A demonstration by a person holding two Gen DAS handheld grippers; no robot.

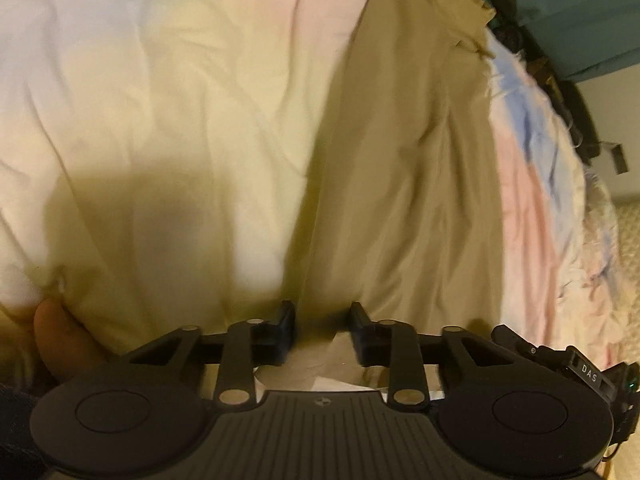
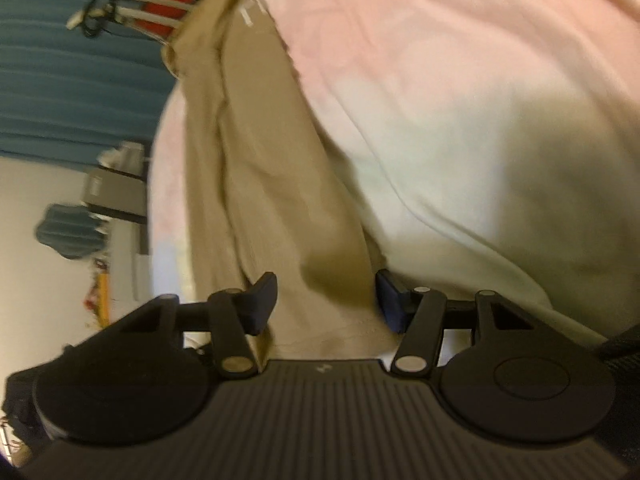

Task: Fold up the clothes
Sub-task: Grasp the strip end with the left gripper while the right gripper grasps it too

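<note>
Khaki garment (image 1: 400, 152) lies on pastel bedding (image 1: 140, 100), long axis running from bottom centre to frame top in both views; left gripper (image 1: 322, 330) partly open over its near edge, right gripper (image 2: 326, 300) half-open straddling it, cloth between jaws, grip unclear

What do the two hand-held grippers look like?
Both are black: a ribbed body, round discs either side, linkage bars with silver rivets, dark blocky fingers. The left hand-held gripper has a side tab reading "DAS"; the right hand-held gripper shows none.
</note>
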